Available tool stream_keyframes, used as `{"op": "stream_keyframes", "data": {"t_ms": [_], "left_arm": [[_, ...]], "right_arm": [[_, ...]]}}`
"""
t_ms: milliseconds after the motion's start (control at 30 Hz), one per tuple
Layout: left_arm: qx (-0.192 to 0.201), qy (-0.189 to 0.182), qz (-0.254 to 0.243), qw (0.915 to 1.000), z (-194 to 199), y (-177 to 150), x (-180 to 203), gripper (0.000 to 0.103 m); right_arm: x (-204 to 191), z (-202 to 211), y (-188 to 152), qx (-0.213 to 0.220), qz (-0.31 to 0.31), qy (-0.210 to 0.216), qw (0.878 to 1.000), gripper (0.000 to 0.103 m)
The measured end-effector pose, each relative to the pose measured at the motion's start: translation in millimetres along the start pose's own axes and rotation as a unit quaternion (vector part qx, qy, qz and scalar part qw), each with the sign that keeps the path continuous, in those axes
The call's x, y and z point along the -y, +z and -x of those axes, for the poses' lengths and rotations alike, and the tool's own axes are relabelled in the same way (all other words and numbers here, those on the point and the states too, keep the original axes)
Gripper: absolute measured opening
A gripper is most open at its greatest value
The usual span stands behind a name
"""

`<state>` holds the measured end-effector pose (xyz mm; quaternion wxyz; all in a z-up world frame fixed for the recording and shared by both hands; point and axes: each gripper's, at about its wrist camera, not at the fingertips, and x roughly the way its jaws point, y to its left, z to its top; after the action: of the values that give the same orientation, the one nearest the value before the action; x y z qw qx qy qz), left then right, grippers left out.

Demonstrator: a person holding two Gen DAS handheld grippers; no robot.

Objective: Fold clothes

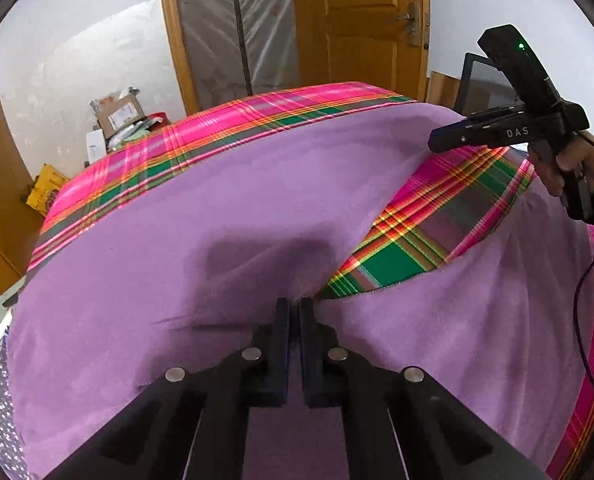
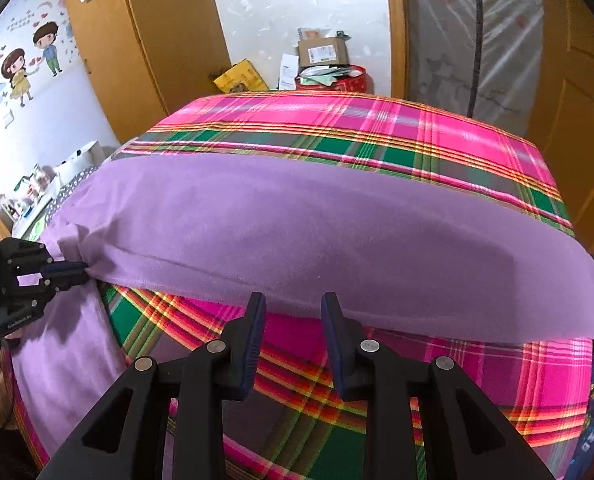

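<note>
A purple garment (image 1: 217, 200) lies spread over a bed with a pink and green plaid cover (image 1: 409, 236). In the left wrist view my left gripper (image 1: 295, 308) is shut on a pinch of the purple cloth where its two parts meet. The right wrist view shows the same grip at the far left, the left gripper (image 2: 84, 271) gathering the purple garment (image 2: 297, 216) into wrinkles. My right gripper (image 2: 293, 304) stands open over the plaid cover (image 2: 337, 392), its fingertips at the garment's near edge with nothing pressed between the pads. A hand holds the right gripper (image 1: 433, 144) at the upper right.
Beyond the bed's far end sit cardboard boxes (image 2: 323, 52), a red tin (image 2: 349, 80) and a yellow box (image 2: 239, 78). A wooden door (image 1: 361, 20) and a plastic-covered wardrobe (image 1: 233, 20) stand behind. A black cable (image 1: 581, 320) hangs at the right.
</note>
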<state>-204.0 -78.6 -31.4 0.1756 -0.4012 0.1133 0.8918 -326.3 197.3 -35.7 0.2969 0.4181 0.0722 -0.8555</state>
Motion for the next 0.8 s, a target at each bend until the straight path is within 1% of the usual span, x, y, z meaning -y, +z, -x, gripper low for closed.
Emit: {"op": "stream_keyframes", "data": {"t_ms": [100, 167, 233, 300, 367, 467, 533, 633, 733, 800], "left_arm": [[-0.008, -0.001, -0.005, 1.0, -3, -1, 2, 0.006], [-0.008, 0.007, -0.015, 0.9998, -4, -2, 5, 0.006], [-0.008, 0.008, -0.013, 0.9998, -3, -2, 6, 0.006], [-0.007, 0.001, -0.005, 1.0, 0, -2, 4, 0.006], [-0.004, -0.01, 0.005, 0.9999, 4, -3, 1, 0.006], [0.016, -0.03, 0.025, 0.9991, 14, 0, -4, 0.006], [0.024, -0.025, 0.034, 0.9988, 14, 5, -6, 0.006], [0.018, -0.01, 0.052, 0.9984, 6, 13, -12, 0.006], [0.012, -0.013, 0.062, 0.9979, -2, 17, -14, 0.006], [-0.004, -0.016, 0.062, 0.998, -10, 16, -13, 0.006]], "right_arm": [[1, -4, 3, 0.0, -0.003, -0.012, 1.0, 0.029], [2, -9, 5, -0.002, -0.003, -0.02, 1.0, 0.029], [1, -18, 6, -0.018, 0.012, -0.029, 0.999, 0.029], [-1, -26, 1, -0.044, 0.028, -0.032, 0.998, 0.03], [1, -23, -3, -0.046, 0.032, -0.028, 0.998, 0.029], [7, -15, -6, -0.044, 0.02, -0.033, 0.998, 0.03], [7, -12, -7, -0.039, 0.016, -0.035, 0.999, 0.03], [2, -9, -3, -0.027, 0.016, -0.03, 0.999, 0.03], [-9, -10, 4, -0.017, 0.026, -0.015, 0.999, 0.03], [-17, -12, 6, -0.014, 0.034, -0.006, 0.999, 0.03]]}}
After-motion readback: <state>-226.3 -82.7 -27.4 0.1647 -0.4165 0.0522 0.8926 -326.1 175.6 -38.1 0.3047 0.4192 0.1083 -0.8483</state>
